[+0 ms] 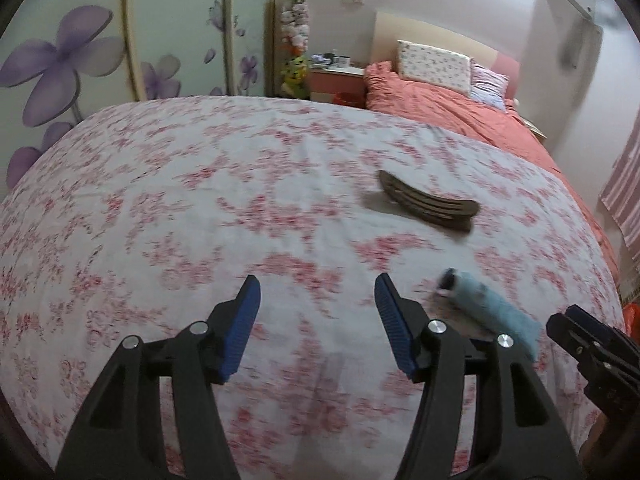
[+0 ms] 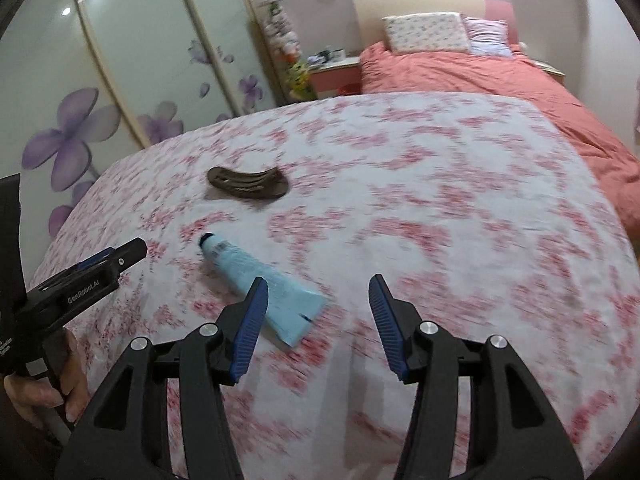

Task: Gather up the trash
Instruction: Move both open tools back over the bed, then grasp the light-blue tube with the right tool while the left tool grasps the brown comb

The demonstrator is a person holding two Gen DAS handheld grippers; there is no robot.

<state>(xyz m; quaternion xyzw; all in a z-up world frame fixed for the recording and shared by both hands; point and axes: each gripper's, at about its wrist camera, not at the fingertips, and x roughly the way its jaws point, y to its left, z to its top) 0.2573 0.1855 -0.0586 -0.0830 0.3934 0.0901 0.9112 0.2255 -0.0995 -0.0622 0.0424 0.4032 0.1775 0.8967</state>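
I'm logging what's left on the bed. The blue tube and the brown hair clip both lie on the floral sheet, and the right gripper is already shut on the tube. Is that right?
Not quite. The right gripper is open and holds nothing, as the right wrist view shows; the tube lies loose on the sheet, partly behind one finger. The clip does lie there too.

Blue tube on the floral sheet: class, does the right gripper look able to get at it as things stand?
Probably yes. The right gripper is open and empty; the blue tube lies uncovered on the sheet just ahead, beside its left finger, apart from the brown clip.
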